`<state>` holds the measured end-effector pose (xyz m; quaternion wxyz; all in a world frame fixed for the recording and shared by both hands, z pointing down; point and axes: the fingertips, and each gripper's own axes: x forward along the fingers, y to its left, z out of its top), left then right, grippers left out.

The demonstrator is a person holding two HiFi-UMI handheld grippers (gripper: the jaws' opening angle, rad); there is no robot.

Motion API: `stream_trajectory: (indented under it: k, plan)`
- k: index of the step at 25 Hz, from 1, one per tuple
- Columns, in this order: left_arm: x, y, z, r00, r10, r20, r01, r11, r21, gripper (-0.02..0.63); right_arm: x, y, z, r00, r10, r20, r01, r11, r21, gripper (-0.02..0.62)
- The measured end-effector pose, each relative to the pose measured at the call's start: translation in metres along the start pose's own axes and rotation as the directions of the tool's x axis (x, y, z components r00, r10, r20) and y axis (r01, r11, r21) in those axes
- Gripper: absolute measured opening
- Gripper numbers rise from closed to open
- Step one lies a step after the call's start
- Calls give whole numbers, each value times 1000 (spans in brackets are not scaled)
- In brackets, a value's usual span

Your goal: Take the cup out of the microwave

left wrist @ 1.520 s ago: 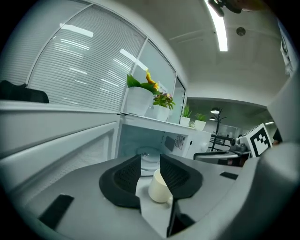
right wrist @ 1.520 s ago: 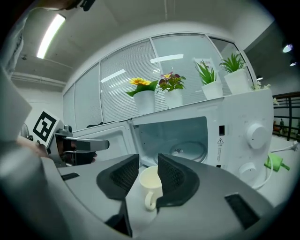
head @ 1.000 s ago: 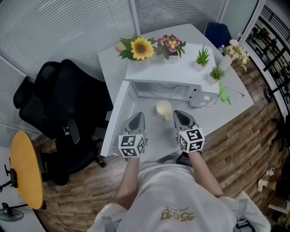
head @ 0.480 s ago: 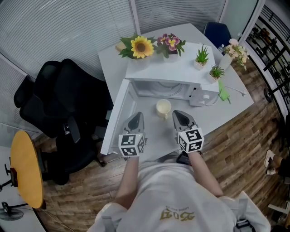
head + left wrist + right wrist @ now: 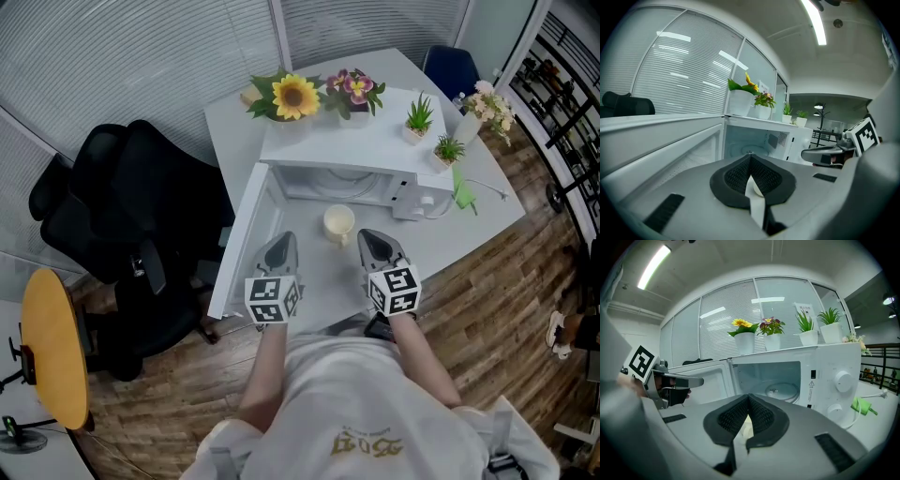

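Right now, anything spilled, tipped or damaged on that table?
Nothing stands out. The cup stands upright on the table, outside the microwave, whose door hangs open. No spill or damage shows.

Black office chair [image 5: 122, 216], potted sunflower [image 5: 293, 97], yellow round table [image 5: 54, 347]

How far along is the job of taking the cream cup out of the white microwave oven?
It looks done. The cream cup stands on the white table before the open white microwave oven, whose cavity shows only the glass turntable. In hand: nothing; the left gripper and right gripper are shut and empty. Left: perhaps closing the door.
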<state>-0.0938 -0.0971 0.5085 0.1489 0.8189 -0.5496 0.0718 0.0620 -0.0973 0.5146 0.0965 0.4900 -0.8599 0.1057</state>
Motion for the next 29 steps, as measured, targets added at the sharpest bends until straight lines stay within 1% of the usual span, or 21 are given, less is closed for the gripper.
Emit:
stream_trajectory:
  k: [23,29]
  plan:
    - [0,1,-5,1000,7,-18,-7,1000,-2,14,1,-2,-13,999,-2,-37,2,1000,7,11]
    - [0,5,-5,1000,8,-20,-8,1000,-5,14,4,0,-12,999,-3,-34,4,1000,9,11]
